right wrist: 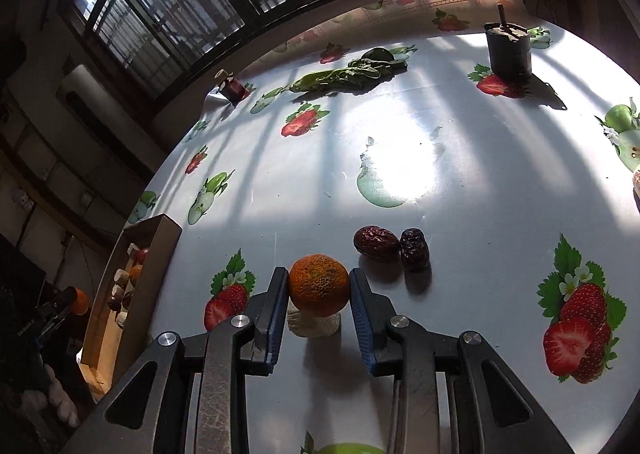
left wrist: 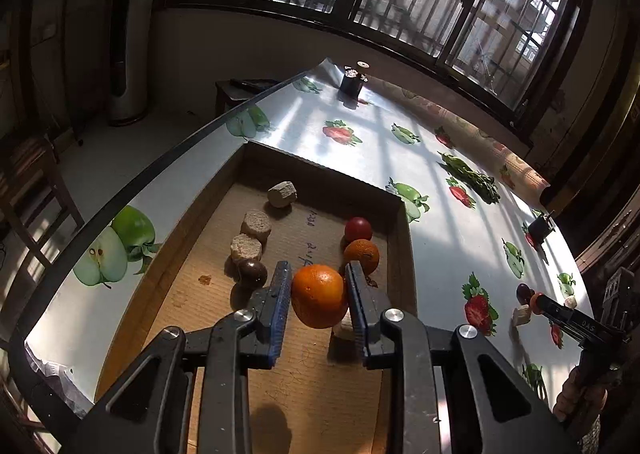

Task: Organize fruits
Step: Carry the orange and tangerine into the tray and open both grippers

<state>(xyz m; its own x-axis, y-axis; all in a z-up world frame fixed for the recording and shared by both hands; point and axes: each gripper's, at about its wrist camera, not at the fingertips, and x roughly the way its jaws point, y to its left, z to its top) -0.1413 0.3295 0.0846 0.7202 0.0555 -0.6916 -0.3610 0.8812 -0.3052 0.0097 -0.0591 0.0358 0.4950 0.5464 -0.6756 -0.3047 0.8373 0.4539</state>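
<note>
Sorting is judged to be partly done; a cardboard box [left wrist: 224,214] on the bench [left wrist: 448,238] already holds a red fruit [left wrist: 358,229], a small orange [left wrist: 362,255], a dark round fruit [left wrist: 252,273] and three pale cork-like pieces [left wrist: 256,224]; the left gripper [left wrist: 318,286] is seen over the box floor with its fingers [left wrist: 282,294] clamped on a large orange [left wrist: 319,295], which is held between the blue pads, so this fruit is judged close to being set down beside the others; whether it touches the cardboard cannot be told. Outside the box, on the fruit-printed cloth, the right gripper [right wrist: 319,286] is seen with its fingers [right wrist: 280,302] pressed against both sides of a mottled orange [right wrist: 319,284], which appears gripped just above a pale lump [right wrist: 314,324]; two wrinkled dates [right wrist: 390,246] lie touching each other just beside it and are left to be collected; a bunch of green leaves [right wrist: 348,74] lies well apart near the far edge. Another pale piece is half hidden behind the left fingers in the box; a pale object at the right rim of the right view is cut off and cannot be named; the box interior is only glimpsed from the right wrist; two dark cups [right wrist: 509,50] stand far off, their contents hard to make out.
</note>
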